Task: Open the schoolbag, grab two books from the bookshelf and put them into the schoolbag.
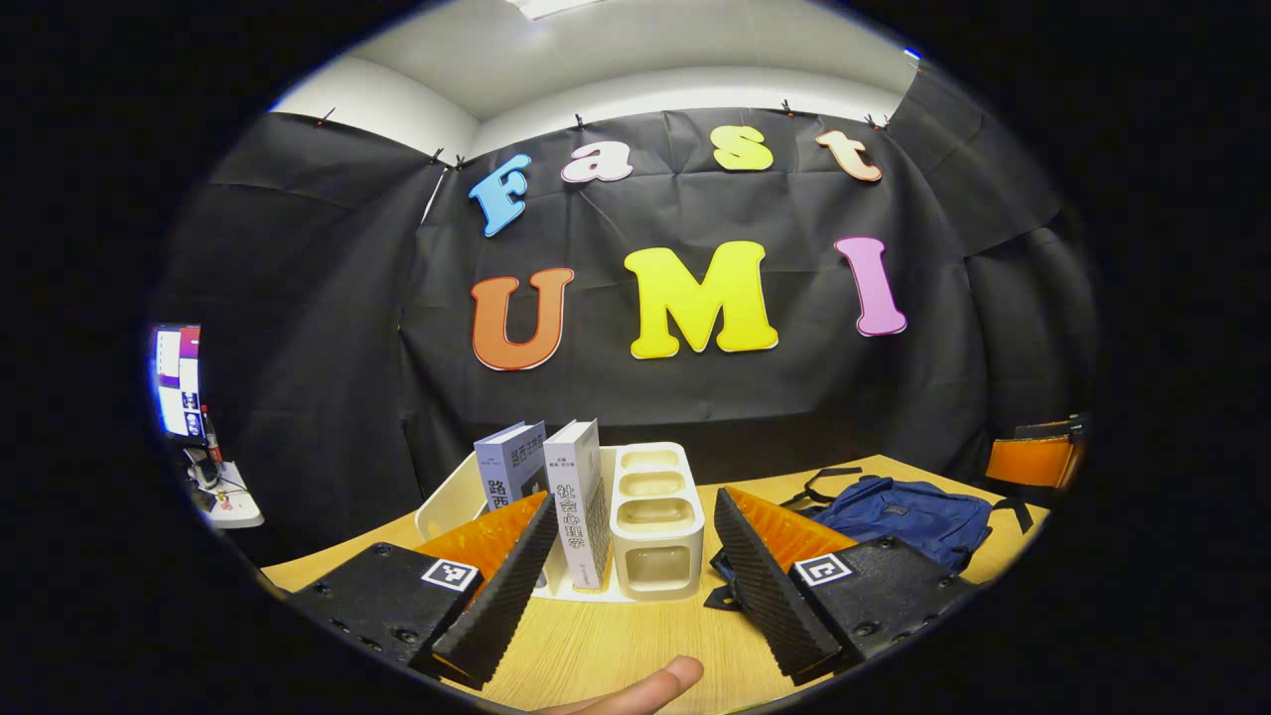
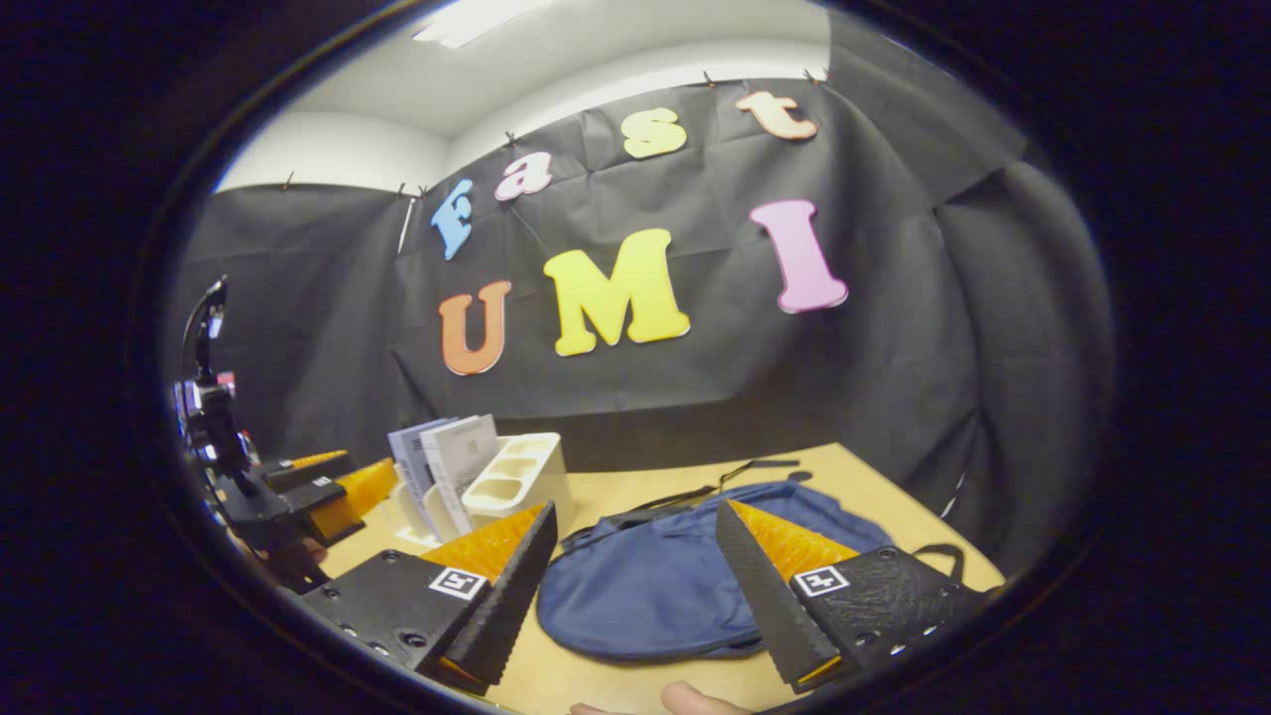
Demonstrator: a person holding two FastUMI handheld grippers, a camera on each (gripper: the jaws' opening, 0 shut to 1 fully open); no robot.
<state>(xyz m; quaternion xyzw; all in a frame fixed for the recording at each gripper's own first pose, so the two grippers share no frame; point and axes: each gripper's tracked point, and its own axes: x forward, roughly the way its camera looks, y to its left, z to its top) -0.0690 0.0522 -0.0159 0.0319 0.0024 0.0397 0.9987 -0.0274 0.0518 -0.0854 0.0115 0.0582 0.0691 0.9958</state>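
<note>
Blue schoolbag [image 2: 655,596] is seen lying closed on the worktop [image 1: 616,645]; two books [image 1: 556,487] remain shelved, both grippers' fingers held apart, empty.

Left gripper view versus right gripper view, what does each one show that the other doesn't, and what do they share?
Left gripper view alone: a monitor at the far left and an orange chair at the far right. Right gripper view alone: the left gripper from the side, near the bookshelf. Both: the two books standing in the bookshelf, the blue schoolbag lying flat on the table, and each camera's own gripper, the right gripper among them, with jaws spread.
</note>
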